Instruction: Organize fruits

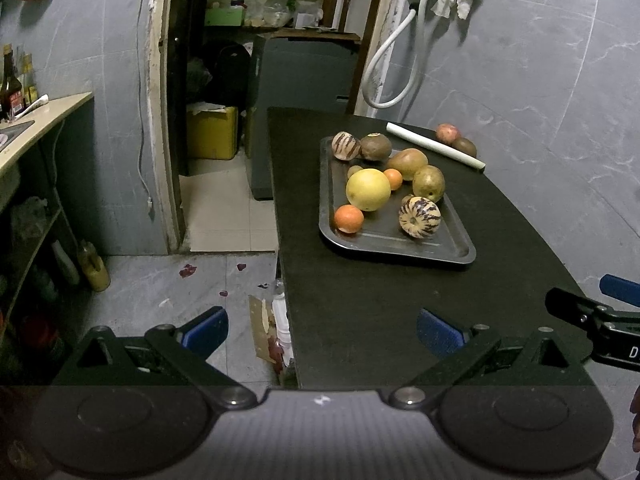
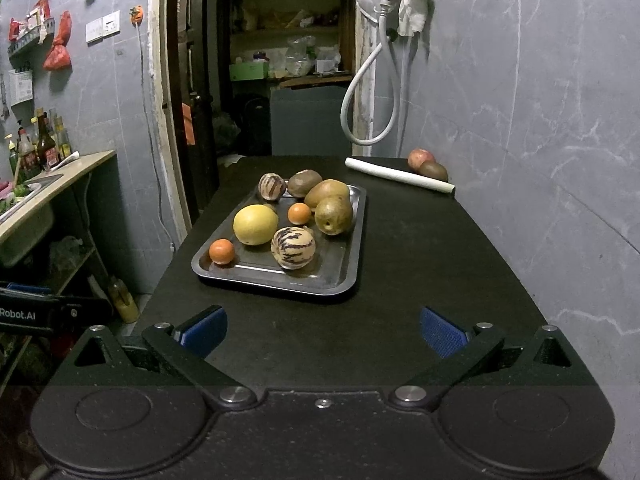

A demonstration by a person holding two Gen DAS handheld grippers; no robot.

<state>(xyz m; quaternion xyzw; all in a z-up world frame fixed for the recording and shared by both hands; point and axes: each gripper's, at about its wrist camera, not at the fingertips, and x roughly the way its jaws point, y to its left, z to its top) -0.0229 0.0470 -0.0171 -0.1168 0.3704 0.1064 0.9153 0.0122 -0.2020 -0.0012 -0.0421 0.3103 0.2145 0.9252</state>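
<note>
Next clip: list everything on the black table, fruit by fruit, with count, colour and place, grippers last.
Dark metal tray: 1, grey-black, mid-table.
Large round yellow citrus: 1, yellow, tray centre-left.
Small oranges: 2, orange; one at tray's near left corner, one mid-tray.
Purple-striped cream melons: 2; one near front, one at far end.
Golden-brown pears: 2, tray's right side, second behind.
Brown round fruit: 1, tray's far end.
Red apple: 1, off tray, far right corner by wall.
Brown fruit: 1, beside apple.
White rolled tube: 1, lying before those two.
Left gripper: open, empty.
Right gripper: open, empty.
</note>
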